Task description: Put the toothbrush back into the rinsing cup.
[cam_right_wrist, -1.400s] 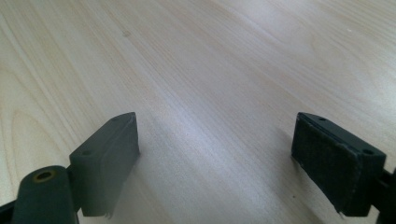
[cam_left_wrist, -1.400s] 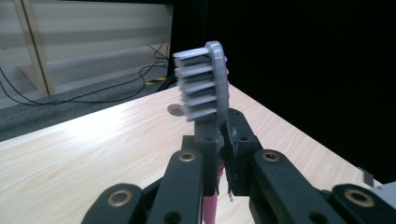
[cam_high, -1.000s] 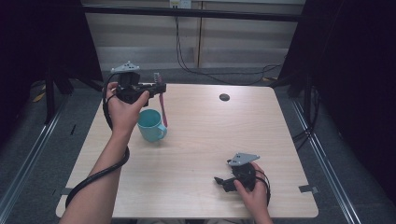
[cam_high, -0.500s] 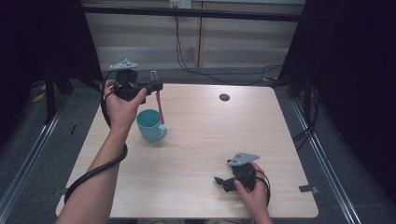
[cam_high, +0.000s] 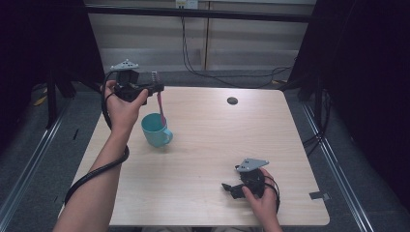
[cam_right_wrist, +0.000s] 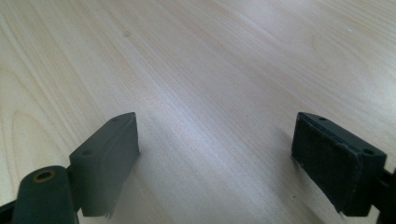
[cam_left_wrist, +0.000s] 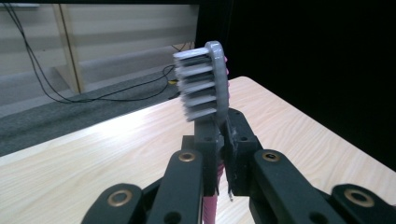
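- Pale wooden table (cam_high: 208, 159) with a small dark round disc (cam_high: 232, 100) near its far edge; black curtains and a dim floor surround it, and their detail is hard to make out.
- Left gripper (cam_high: 153, 89), raised over the table's far-left corner, is clenched on a pink-handled toothbrush with a grey head and grey-white bristles (cam_left_wrist: 205, 81). In the left gripper view the head stands above the jaws while the handle runs down between them and is cut off at the bottom edge.
- From the high view the pink handle hangs down into a teal ceramic mug (cam_high: 155, 130); its lower end is hidden by the mug's wall.
- Right gripper (cam_high: 226, 187) rests low at the table's near-right, jaws released and wide apart, with bare wood between them.
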Available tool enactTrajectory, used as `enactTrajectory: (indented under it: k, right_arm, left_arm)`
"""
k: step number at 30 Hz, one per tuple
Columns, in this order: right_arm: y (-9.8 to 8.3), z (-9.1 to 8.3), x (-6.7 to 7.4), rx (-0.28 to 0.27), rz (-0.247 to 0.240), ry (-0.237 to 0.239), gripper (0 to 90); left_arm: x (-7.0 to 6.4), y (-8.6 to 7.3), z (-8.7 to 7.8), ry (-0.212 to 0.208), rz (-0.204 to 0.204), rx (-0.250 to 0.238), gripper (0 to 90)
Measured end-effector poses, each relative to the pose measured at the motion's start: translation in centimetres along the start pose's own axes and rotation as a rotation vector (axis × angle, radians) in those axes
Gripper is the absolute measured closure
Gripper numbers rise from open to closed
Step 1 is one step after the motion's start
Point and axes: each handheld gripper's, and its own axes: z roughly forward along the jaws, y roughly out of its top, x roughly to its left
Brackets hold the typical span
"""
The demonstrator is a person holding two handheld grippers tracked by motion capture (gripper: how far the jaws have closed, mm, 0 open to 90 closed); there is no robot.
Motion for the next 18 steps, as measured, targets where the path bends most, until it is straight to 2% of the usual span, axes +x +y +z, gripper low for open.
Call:
enactTrajectory:
  k: [7,13,18]
  right_arm:
    - [0.0,0.0,0.0,0.0,0.0,0.0,14.5]
    - [0.0,0.0,0.0,-0.001,-0.002,0.0,14.5]
    - [0.0,0.0,0.0,-0.001,-0.002,0.0,14.5]
  left_arm:
    - [0.9,-0.4,0.0,0.023,0.007,-0.001,85.5]
    - [1.8,-1.7,0.3,0.053,0.003,-0.003,85.5]
    - [2.0,-2.4,0.4,0.061,-0.004,-0.002,85.5]
